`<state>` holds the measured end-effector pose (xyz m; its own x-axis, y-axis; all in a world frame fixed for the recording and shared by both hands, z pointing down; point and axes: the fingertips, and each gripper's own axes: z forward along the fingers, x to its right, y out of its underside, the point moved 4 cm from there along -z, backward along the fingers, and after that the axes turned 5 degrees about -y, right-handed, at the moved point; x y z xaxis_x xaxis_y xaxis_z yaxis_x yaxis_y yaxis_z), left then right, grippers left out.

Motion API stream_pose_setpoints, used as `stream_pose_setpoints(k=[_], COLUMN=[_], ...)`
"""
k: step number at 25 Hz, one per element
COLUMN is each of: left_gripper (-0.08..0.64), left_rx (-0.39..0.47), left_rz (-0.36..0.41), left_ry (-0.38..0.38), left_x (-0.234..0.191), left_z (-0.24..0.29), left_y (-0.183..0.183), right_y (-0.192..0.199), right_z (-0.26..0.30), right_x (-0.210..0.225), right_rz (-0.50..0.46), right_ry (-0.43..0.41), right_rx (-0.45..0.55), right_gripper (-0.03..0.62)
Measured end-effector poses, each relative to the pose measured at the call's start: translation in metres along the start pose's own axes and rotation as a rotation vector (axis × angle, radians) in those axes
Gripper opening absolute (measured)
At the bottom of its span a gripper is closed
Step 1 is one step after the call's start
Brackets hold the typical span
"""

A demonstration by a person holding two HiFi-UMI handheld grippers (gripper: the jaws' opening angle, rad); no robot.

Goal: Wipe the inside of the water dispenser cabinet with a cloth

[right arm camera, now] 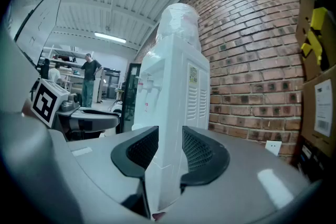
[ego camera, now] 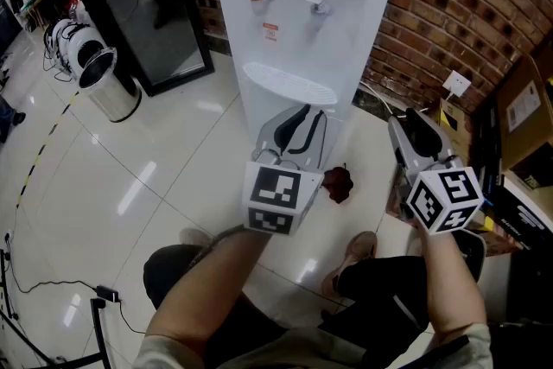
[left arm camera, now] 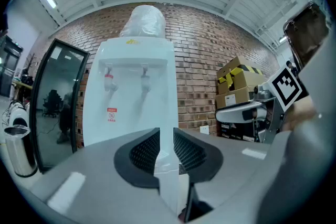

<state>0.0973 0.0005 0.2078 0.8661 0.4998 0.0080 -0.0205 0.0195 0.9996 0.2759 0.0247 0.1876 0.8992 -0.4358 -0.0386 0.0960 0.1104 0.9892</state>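
Before the water dispenser (ego camera: 298, 30), the left gripper (left arm camera: 166, 144), narrowly parted, and right gripper (right arm camera: 169, 147), half open, hold nothing; best to pinch the red cloth (ego camera: 337, 183) off the floor (ego camera: 173, 151) first.

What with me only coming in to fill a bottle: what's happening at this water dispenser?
A person crouched before the water dispenser holds a tool in each hand. The left tool points at its front, jaws slightly apart and empty; the right tool, off to its right side, has wider jaws, also empty. A dark red cloth lies on the floor by the base, held by neither, so no wiping is under way. The left tool hides the lower cabinet in the head view.
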Motion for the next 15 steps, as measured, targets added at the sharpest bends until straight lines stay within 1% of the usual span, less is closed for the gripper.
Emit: stream_pose_setpoints(k=[4,6,8,11,13,15], left_gripper=[0.072,0.088,0.117,0.159,0.172,0.178], left_rx=[-0.014,-0.037,-0.079,-0.152,-0.190,-0.227], left_rz=[-0.014,-0.013,-0.015,-0.015,-0.018,-0.027], left_ry=[-0.032,-0.046,-0.051,-0.051,-0.054,-0.061], left_x=[-0.004,-0.005,-0.004,-0.003,-0.004,-0.007], left_z=[0.016,0.019,0.021,0.026,0.031,0.036], left_y=[0.022,0.042,0.067,0.103,0.124,0.147], right_y=[0.004,0.017,0.043,0.096,0.131,0.167], right_z=[0.020,0.033,0.049,0.077,0.094,0.107], right_x=[0.007,0.012,0.016,0.015,0.013,0.011], right_rz=[-0.072,-0.095,-0.087,-0.073,-0.064,-0.047], right_ry=[-0.032,-0.044,-0.063,-0.098,-0.119,-0.132], right_rx=[-0.015,-0.028,-0.067,-0.156,-0.217,-0.278], right_gripper=[0.161,0.169,0.178,0.209,0.235,0.246])
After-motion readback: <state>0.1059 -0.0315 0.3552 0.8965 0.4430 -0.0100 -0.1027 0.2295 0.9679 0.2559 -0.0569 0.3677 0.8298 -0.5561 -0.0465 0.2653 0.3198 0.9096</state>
